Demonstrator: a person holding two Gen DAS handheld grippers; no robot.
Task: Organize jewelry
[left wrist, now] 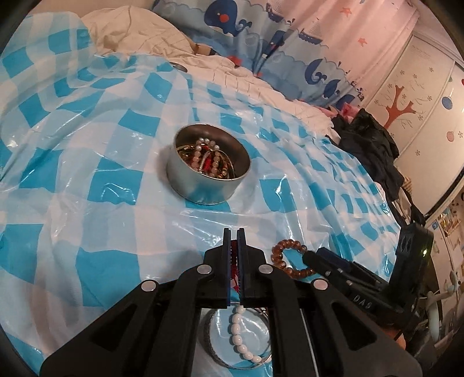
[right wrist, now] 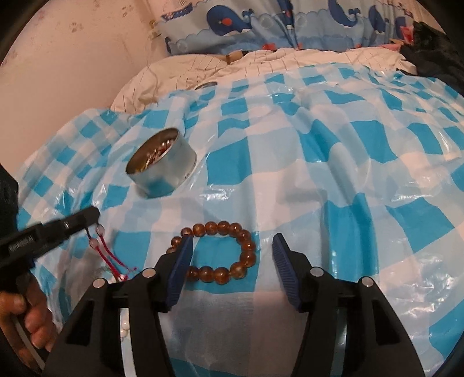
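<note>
the fingers (left wrist: 224,255) of the left gripper (left wrist: 234,232) are pressed together on a bracelet with a red cord (left wrist: 235,261). white beads (left wrist: 239,333) of that bracelet hang down below the fingers, over a shiny round lid (left wrist: 214,345) that lies on the blue and white checked plastic sheet (left wrist: 101,162). in the right wrist view the left gripper (right wrist: 94,214) comes in from the left, and two pale beads and red cord ends (right wrist: 111,258) dangle under its tip. a hand (right wrist: 26,322) holds its handle.

the fingers (right wrist: 182,261) of the right gripper (right wrist: 232,240) are wide apart and hold nothing. a brown bead bracelet (right wrist: 243,249) lies flat on the sheet between them, and the left finger sits over one side of the ring. it may be touching the beads, but the view is too poor to be sure. the same brown bead bracelet (left wrist: 279,255) shows in the left wrist view, next to the tip of the right gripper (left wrist: 308,256).

a round metal tin (left wrist: 203,185) stands farther back on the sheet, well apart from both grippers. it is full of jewelry (left wrist: 207,158), with pearl beads and red and gold bits. the metal tin (right wrist: 168,171) looks tilted in the right wrist view.

the sheet covers a bed with a cream quilt (right wrist: 261,63). a whale curtain (right wrist: 232,23) hangs behind. dark clothes (left wrist: 368,142) lie at the bed's edge.
</note>
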